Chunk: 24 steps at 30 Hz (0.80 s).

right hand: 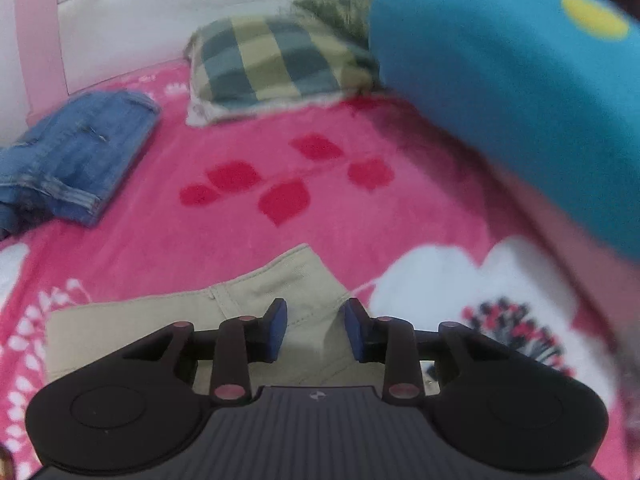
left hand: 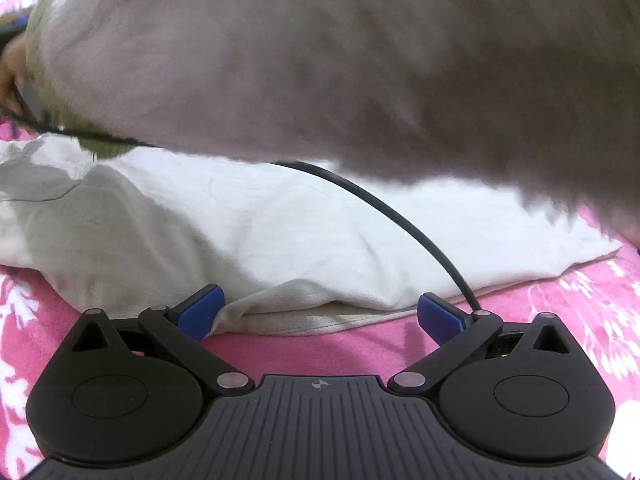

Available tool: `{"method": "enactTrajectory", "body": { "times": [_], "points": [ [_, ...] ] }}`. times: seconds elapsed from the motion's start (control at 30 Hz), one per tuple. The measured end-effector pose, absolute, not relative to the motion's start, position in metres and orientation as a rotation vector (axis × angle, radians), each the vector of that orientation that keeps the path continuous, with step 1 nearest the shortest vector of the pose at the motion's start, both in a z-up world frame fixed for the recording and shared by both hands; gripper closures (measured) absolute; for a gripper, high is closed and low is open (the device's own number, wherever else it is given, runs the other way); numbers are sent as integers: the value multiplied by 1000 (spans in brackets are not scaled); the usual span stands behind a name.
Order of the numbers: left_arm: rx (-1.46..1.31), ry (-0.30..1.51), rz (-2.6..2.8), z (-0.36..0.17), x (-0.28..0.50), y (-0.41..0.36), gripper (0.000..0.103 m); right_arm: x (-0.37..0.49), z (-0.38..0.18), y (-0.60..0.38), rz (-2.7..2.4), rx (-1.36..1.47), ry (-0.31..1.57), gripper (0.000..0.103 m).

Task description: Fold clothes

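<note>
Right now the cream trousers (left hand: 280, 232) lie on the pink blanket (left hand: 328, 350) of the bed, and everything else is best placed against them. In the left wrist view the left tool (left hand: 318, 314) sits low at their near hem with its blue pads spread wide, one pad touching the cloth edge and nothing pinched between them. A black cable (left hand: 400, 216) arcs across the trousers toward that tool, and a blurred pale shape fills the space above them; what it is cannot be told.

In the right wrist view the right tool (right hand: 316, 330) hangs over a corner of the trousers (right hand: 256, 292) with its pads partly drawn in; cloth shows beneath the gap, but the pads press on nothing. Beyond the trousers lie folded jeans (right hand: 76, 152) and a checked pillow (right hand: 272, 60), well apart from them. A blue sleeve (right hand: 520, 92) crosses above on the far right.

Risks from here, as a guess: the cable could catch under a fold and drag the cloth askew; the left pads, so close to the blanket, might pinch the blanket with the hem; and a grip on only the top layer would let the fold slump unevenly.
</note>
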<state>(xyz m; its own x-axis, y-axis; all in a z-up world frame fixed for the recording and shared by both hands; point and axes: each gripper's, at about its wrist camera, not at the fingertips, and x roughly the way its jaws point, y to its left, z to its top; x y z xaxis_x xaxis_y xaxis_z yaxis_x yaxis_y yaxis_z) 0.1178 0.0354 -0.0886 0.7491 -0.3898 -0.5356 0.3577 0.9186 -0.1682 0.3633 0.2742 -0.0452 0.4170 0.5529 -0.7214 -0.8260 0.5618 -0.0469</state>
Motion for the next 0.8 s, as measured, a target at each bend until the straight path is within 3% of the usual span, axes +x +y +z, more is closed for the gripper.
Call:
{"method": "enactTrajectory", "body": {
  "times": [0.13,0.23,0.3,0.43,0.67,0.8],
  "points": [
    [-49,599,-405,-88,119,35,0,326,-34,282,1179,-502,712,70],
    [-42,597,-398,-88,120,33,0,316,-71,308,1140,-653,721,69],
    [-49,596,-400,-88,122,35,0,323,-85,319,1106,-606,696,69],
    [-58,595,-406,-87,123,37,0,319,-82,332,1074,-655,653,68],
    [-85,591,-422,-86,125,43,0,323,-29,274,1050,-566,589,67],
    [-80,587,-419,-86,128,44,0,345,-40,234,931,-549,653,65]
  ]
}}
